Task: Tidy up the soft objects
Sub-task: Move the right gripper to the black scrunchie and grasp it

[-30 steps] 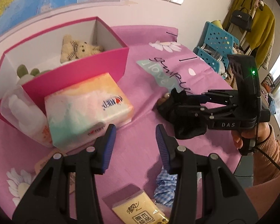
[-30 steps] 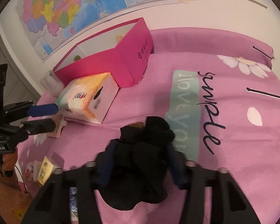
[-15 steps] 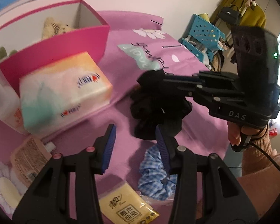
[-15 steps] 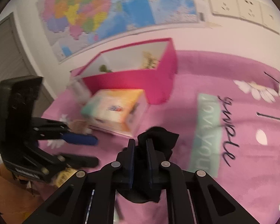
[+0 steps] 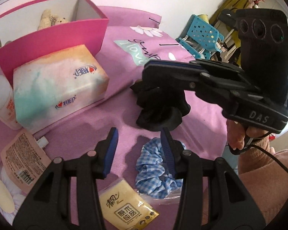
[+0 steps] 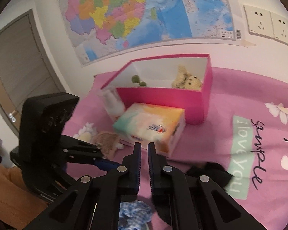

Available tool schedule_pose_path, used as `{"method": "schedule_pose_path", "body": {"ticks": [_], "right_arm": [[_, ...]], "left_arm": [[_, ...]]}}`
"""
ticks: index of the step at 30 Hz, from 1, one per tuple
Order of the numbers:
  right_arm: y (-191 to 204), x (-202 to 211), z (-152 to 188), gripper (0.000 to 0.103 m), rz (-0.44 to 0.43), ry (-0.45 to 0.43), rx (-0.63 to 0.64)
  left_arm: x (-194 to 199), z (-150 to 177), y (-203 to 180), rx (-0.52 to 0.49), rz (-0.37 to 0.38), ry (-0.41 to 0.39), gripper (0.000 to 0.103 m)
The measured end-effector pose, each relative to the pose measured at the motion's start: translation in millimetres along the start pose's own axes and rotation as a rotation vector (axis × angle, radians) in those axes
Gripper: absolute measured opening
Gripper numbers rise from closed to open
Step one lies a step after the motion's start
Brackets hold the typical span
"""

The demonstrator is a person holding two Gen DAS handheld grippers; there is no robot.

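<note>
My right gripper [image 5: 153, 71] is shut on a black cloth bundle [image 5: 159, 105], which hangs under its fingers above the pink sheet [image 5: 124, 28]. In the right wrist view the jaws [image 6: 144, 149] stand almost together, and the black cloth [image 6: 211, 172] shows low on the right. My left gripper [image 5: 139, 149] is open with nothing between its blue pads. A blue checked scrunchie [image 5: 157, 172] lies under its right finger. The pink box [image 6: 159, 99] holds a teddy bear [image 6: 186, 80] and a green plush [image 6: 138, 80].
A tissue pack [image 5: 57, 86] lies in front of the box, with a white bottle [image 5: 2, 95] at its left. A beige sachet [image 5: 23, 163] and a yellow tissue packet [image 5: 128, 207] lie near me. A blue plastic rack [image 5: 201, 36] stands past the sheet's right edge.
The right gripper shut on the black cloth and lifted it off the sheet, toward the left gripper. The left gripper tipped downward, so the blue scrunchie came into fuller view.
</note>
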State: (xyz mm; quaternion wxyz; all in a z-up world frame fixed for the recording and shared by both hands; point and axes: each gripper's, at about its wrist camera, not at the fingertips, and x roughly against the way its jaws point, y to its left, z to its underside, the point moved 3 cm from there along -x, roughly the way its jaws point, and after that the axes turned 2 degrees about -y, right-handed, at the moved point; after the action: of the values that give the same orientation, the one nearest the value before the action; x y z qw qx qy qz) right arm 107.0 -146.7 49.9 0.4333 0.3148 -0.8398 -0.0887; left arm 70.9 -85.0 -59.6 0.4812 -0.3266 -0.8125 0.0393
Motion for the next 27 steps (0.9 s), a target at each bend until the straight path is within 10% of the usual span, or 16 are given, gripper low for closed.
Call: {"method": "schedule_pose_path", "body": {"ticks": [3,6,11,27], "right_arm": [[-7.4,1.6,-1.7,0.009,0.038,-0.008,-0.018],[-31.0,0.0,5.1,0.043,0.093,0.030,-0.087],[-60.2,-8.3,23.8,0.062,0.196,0.116,-0.115],[-95.1,4.3,43.8,0.066,0.220,0.143,-0.201]], "left_arm": [[3.0,0.7,0.9,-0.004,-0.004,-0.003,0.050],[-2.1,-0.5,2.2,0.000,-0.008,0.006,0.050],[-13.1,-3.2,-0.5,-0.005,0.003,0.027,0.050],[-43.4,-14.5,-16.4,-0.010,0.072,0.094,0.063]]}}
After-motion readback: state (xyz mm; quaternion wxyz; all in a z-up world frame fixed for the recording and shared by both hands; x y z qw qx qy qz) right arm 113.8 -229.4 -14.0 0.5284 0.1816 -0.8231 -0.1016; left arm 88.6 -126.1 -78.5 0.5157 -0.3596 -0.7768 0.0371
